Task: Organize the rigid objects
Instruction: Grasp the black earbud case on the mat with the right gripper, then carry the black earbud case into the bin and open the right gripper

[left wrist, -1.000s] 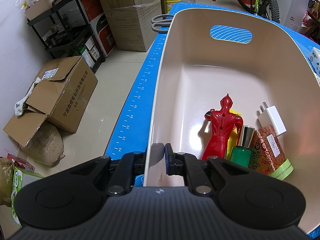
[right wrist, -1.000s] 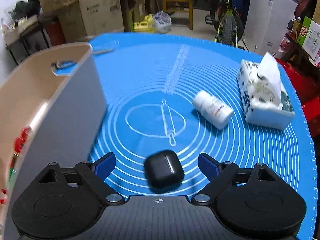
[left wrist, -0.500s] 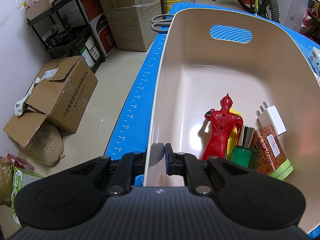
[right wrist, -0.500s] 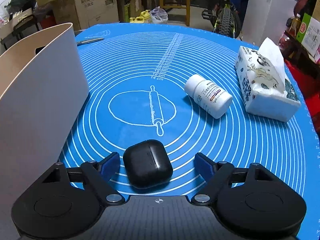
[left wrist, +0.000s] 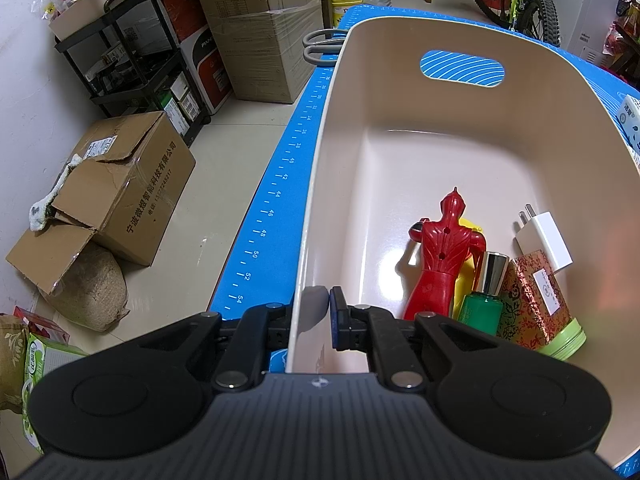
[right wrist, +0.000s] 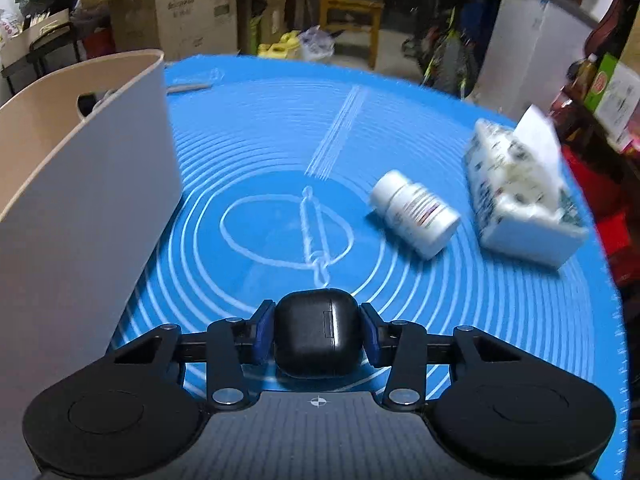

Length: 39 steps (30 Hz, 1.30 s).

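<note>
My left gripper (left wrist: 310, 320) is shut on the near left wall of the beige bin (left wrist: 320, 184). In the bin lie a red toy figure (left wrist: 440, 248), a green bottle with a silver cap (left wrist: 484, 300), a patterned red box (left wrist: 532, 300) and a white charger plug (left wrist: 544, 240). My right gripper (right wrist: 316, 336) is shut on a black earbud case (right wrist: 316, 332) over the blue mat (right wrist: 248, 152), just right of the bin's wall (right wrist: 80, 208). A white pill bottle (right wrist: 414, 214) lies on its side farther right.
A tissue pack (right wrist: 520, 204) stands at the mat's right side. Scissors (left wrist: 320, 44) lie on the mat beyond the bin's far left corner. Cardboard boxes (left wrist: 120, 192) and a black shelf cart (left wrist: 132, 60) stand on the floor to the left of the table.
My right gripper has closed on the black earbud case, which lay between its open fingers before. The right view is now blurred by motion. The left gripper has not moved.
</note>
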Tool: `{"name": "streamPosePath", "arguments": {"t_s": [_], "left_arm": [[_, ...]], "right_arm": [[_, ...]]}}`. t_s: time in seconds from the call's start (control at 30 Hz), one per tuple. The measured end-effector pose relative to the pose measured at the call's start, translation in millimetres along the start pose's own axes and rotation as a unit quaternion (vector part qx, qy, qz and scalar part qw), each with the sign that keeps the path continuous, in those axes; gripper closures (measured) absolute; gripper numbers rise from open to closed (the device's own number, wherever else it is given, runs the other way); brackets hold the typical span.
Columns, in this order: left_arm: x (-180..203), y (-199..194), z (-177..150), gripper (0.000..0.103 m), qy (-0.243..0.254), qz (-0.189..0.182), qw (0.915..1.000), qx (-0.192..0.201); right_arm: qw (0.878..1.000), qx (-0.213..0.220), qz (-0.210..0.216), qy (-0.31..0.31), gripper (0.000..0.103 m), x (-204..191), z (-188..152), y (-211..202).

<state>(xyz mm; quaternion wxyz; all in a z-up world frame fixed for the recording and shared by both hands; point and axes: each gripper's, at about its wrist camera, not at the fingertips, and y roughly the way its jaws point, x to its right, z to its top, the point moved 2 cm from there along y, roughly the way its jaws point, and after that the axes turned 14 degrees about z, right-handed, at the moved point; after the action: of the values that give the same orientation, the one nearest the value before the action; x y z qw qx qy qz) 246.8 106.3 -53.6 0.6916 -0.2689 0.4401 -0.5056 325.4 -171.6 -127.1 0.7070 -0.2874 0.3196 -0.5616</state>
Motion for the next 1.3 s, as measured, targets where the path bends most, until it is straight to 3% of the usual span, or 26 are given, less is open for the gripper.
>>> {"name": "streamPosePath", "arguments": {"t_s": [0.2,0.47,0.67,0.97,1.3], "left_arm": [[-0.8,0.5,0.0,0.090,0.000,0.000,1.0000,0.000],[-0.7,1.0,-0.5,0.090,0.000,0.001,1.0000,0.000],[-0.3,0.7,-0.4,0.090,0.000,0.001,1.0000,0.000],[0.0,0.6,-0.4,0.090,0.000,0.000,1.0000,0.000],[0.2,0.6,-0.4,0.090,0.000,0.000,1.0000,0.000]], "right_arm": [[0.999,0.047,0.006,0.006,0.052,-10.8,15.8,-25.5],[0.992,0.113,0.048,-0.001,0.052,-43.5,40.1,-63.2],[0.988,0.133,0.081,-0.020,0.052,-74.8,51.5,-77.1],[0.984,0.111,0.127,-0.064,0.052,-130.1,52.8,-68.4],[0.983,0.031,0.137,-0.122,0.052,-179.9,38.4,-40.7]]}}
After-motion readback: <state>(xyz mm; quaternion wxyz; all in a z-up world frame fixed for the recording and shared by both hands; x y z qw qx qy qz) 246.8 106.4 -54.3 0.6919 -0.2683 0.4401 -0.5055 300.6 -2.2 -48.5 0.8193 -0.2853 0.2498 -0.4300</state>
